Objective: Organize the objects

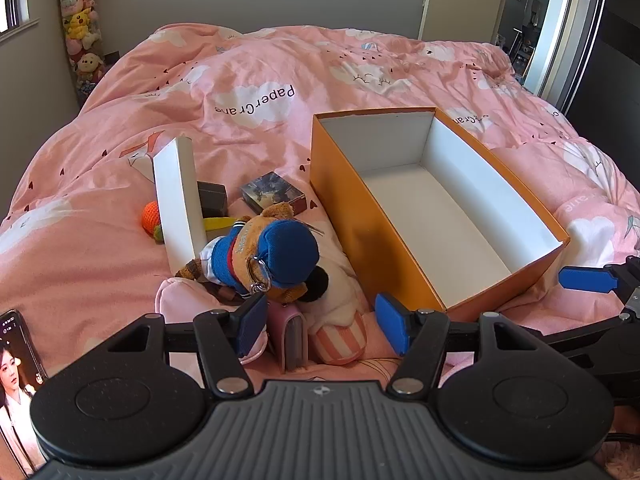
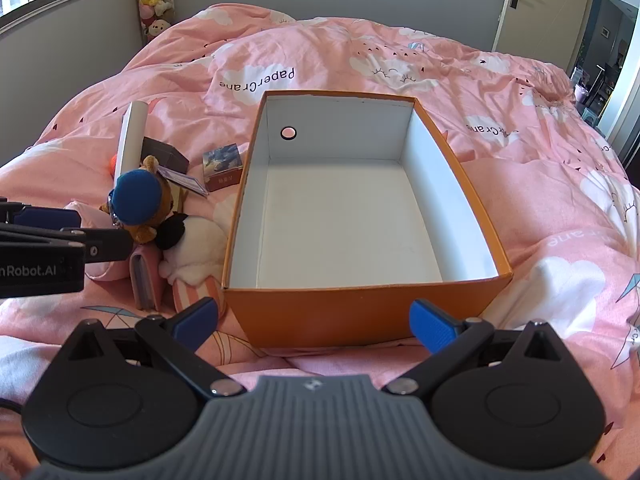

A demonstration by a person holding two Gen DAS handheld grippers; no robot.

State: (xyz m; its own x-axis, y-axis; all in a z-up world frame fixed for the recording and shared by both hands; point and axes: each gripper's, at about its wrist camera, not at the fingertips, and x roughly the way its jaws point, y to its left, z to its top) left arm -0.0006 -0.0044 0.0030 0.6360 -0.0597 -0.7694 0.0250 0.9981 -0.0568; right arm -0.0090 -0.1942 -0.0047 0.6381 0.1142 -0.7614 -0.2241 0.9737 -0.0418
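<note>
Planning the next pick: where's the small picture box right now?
In both views, the small picture box lies on the duvet left of the orange box, beyond the plush dog.

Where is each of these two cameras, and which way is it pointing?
Left wrist: on the left hand-held gripper, angled down at the toy pile, plush bear nearest; its open fingers show.
Right wrist: on the right hand-held gripper, angled down at the empty orange box; its open fingers show.
Shared: box, bear, pink duvet, and each other's gripper.

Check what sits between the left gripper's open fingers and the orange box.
In the left wrist view, a pink wallet and a striped white plush lie between the left gripper fingers; the orange box stands just beyond.
</note>
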